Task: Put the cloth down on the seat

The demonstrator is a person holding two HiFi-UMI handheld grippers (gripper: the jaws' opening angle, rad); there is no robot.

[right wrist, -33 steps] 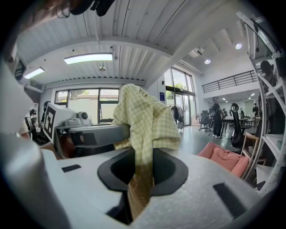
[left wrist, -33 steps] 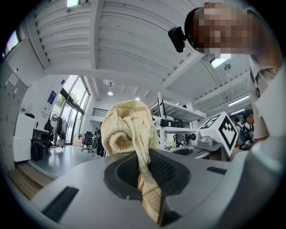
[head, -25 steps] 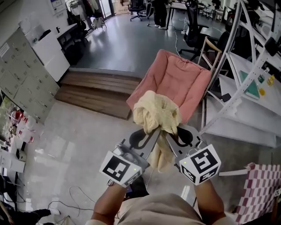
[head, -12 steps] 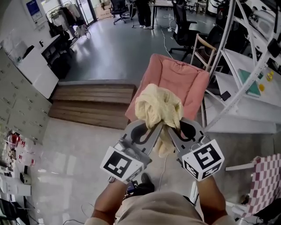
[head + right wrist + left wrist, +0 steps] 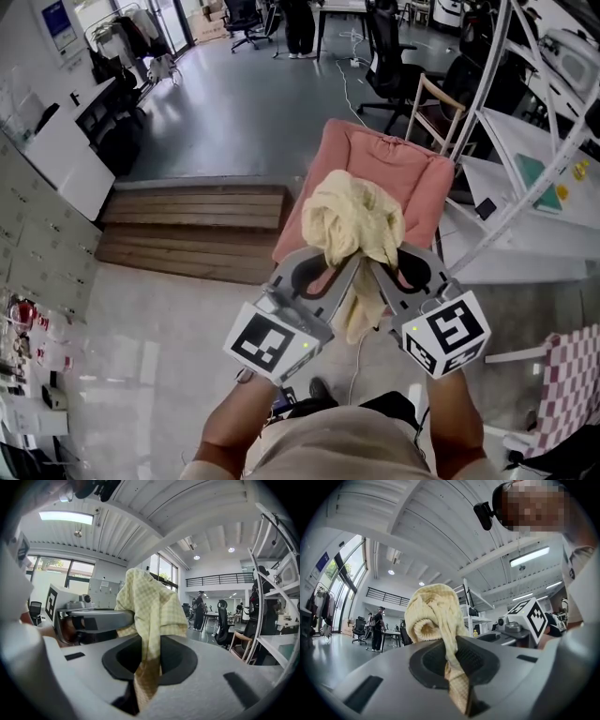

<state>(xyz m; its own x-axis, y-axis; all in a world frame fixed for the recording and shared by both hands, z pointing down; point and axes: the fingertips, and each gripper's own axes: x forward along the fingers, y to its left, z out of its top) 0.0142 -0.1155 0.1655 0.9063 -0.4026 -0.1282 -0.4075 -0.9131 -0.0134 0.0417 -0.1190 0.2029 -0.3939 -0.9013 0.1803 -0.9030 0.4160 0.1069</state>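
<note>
Bright, even indoor light. Daylight from the tall windows (image 5: pixel 340 578) lays a pale sheen on the grey floor (image 5: pixel 234 103), and the ceiling strip lights (image 5: pixel 65 516) glare white. Shadows are soft. Both gripper views bend strongly and darken to black at the corners. The head view curves at its edges.

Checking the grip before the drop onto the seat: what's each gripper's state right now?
Left gripper: closed on the yellow cloth.
Right gripper: closed on the same cloth.
</note>
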